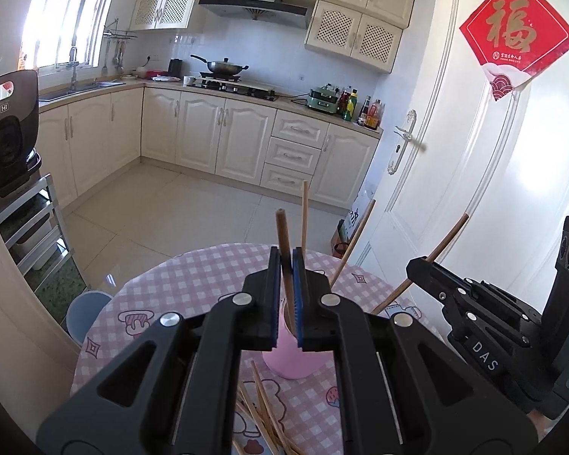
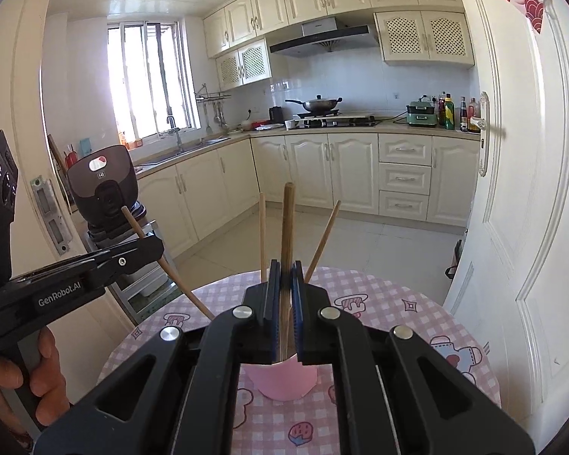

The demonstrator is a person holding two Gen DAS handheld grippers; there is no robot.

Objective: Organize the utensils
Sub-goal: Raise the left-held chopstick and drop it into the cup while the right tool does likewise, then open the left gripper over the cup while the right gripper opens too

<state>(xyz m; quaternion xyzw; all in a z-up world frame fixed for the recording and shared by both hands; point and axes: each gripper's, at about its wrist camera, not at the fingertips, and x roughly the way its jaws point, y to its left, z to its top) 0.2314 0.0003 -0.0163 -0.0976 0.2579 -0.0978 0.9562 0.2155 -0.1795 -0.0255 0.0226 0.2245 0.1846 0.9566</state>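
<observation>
Task roughly midway, by my read. Two chopsticks [image 2: 262, 235] already stand in pink cup [image 2: 282, 379] on bench [image 2: 417, 326].

Left gripper [image 1: 286, 265] pinches dark chopstick [image 1: 283, 235], lower end inside cup mouth. Right gripper [image 2: 285, 271] pinches second chopstick [image 2: 286, 223], likewise over cup.

Loose chopsticks [image 1: 263, 409] remain on bench, near side of cup.

Grippers close together: crowding risk. Bench far edge near cup; door [image 2: 531, 189] close on right.

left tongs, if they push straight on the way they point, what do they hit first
Probably the pink cup just below and ahead of the left tongs, which are shut on a chopstick angled into it. Depth is unclear; if they pass above its rim, the pale chopstick comes next.
</observation>
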